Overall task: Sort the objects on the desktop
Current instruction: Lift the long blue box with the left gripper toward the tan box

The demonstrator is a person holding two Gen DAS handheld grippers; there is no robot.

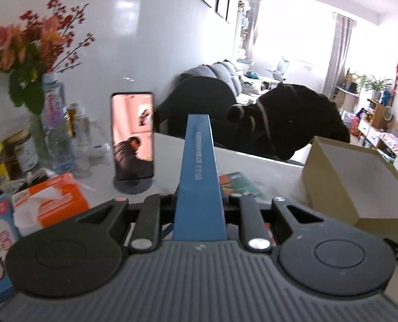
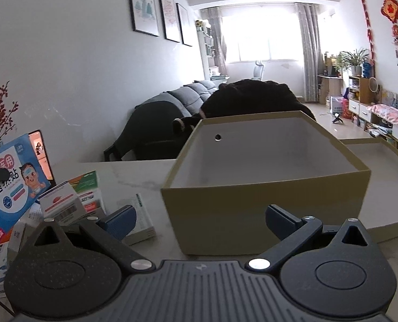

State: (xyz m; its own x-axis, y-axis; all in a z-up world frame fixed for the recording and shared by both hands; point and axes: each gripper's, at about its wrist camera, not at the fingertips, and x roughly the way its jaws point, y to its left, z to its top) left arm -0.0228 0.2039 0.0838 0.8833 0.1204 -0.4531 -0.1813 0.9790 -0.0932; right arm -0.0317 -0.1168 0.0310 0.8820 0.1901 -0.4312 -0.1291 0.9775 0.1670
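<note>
A: What is the left gripper (image 1: 199,209) doing?
B: Its fingers are pinching a flat blue box (image 1: 197,177) on edge, lifted above the counter (image 1: 266,171), between the phone on a stand (image 1: 132,136) and the open cardboard box (image 1: 341,185)

A: And the right gripper (image 2: 200,221)?
B: Spread wide, nothing between its pads, facing the near wall of that cardboard box, whose lid (image 2: 381,155) lies beside it

A: The other things?
B: Medicine boxes (image 2: 72,201) are heaped toward the counter's left edge; an orange-and-white pack (image 1: 51,204) lies near the flower vase (image 1: 38,134)
</note>
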